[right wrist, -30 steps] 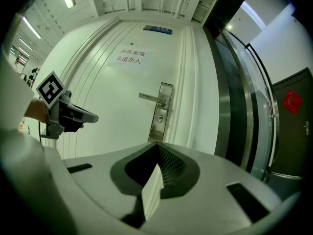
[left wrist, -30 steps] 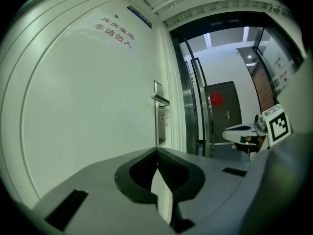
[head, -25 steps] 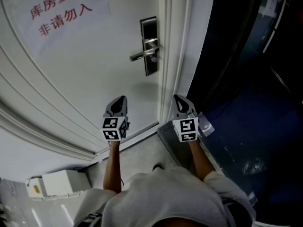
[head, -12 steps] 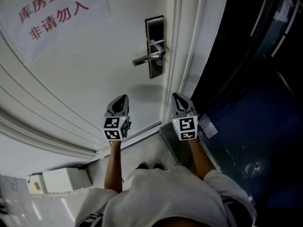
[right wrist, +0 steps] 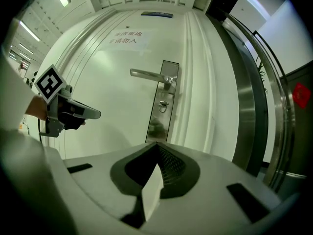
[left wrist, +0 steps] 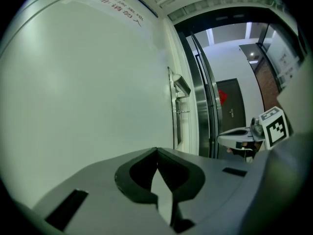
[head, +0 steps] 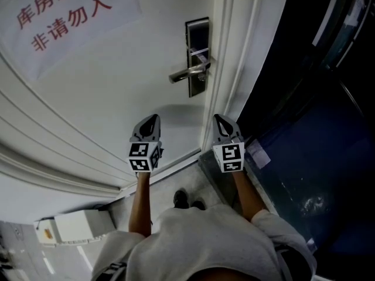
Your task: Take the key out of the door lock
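Note:
A steel lock plate (head: 198,56) with a lever handle (head: 188,72) sits at the right edge of a white door (head: 117,81). The key (right wrist: 163,104) hangs in the keyhole under the handle; in the head view it is a small glint (head: 199,79). My left gripper (head: 152,119) is shut and empty, low in front of the door, well below and left of the lock. My right gripper (head: 219,120) is shut and empty too, below the lock by the door frame. In the right gripper view the jaws (right wrist: 157,145) point at the lock plate from a distance.
Red characters (head: 61,16) are printed on a sheet on the door's upper left. The white door frame (head: 234,57) and a dark glass panel (head: 304,98) lie to the right. A white box (head: 73,226) sits on the floor at lower left. The person's shoes (head: 187,199) show below.
In the head view the lock has slid right and slightly up as the view shifted. Both grippers keep their places and stay shut. A shoe has stepped forward.

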{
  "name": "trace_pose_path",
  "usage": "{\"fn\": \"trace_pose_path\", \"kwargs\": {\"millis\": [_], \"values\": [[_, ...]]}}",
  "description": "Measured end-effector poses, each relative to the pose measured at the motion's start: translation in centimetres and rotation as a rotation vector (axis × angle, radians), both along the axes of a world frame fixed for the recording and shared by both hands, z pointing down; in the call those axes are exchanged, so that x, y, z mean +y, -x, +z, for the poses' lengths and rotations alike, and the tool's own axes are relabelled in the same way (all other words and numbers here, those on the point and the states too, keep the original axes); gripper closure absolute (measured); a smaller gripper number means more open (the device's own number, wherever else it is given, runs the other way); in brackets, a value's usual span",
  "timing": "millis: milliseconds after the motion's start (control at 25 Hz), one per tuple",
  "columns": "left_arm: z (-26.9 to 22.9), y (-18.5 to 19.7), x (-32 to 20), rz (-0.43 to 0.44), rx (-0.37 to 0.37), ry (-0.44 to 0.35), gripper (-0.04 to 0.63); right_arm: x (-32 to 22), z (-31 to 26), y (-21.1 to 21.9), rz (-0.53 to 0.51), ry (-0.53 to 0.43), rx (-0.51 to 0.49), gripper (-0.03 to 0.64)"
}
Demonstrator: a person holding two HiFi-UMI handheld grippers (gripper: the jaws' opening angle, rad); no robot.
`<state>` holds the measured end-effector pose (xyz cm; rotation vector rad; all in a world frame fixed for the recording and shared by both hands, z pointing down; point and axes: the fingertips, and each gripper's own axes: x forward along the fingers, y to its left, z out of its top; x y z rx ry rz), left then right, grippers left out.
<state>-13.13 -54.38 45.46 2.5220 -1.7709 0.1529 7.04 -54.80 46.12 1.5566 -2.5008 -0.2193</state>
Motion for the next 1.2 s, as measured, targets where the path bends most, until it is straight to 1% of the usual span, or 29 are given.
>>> {"fn": "trace_pose_path", "kwargs": {"millis": [200,440,680,960,1080,1200], "values": [[0.0,0.2,-0.5,0.017,-0.002,-0.001,0.577,-0.9,-1.3,0.8,-0.003,-0.029,0.009,0.594],[-0.2,0.4,-0.7,0.026,0.003,-0.004,0.577,-2.0,-4.2,1.9,-0.019,-0.092,0.031,0.594],[0.1,0.7,-0.7,0.034,0.007,0.002,0.577,-3.5,-7.1,2.8,-0.042,-0.156,0.085,0.594],[0.3,1.2,-0.5,0.037,0.007,0.006,0.577,-5.4,-9.1,3.1,-0.048,-0.194,0.143,0.594],[0.5,1.4,-0.5,0.038,0.008,0.008,0.577,-5.9,-9.5,3.6,-0.055,-0.218,0.203,0.594],[0.6,1.4,-0.5,0.042,0.008,0.011,0.577,-6.2,-10.0,4.2,-0.062,-0.26,0.322,0.594]]}}
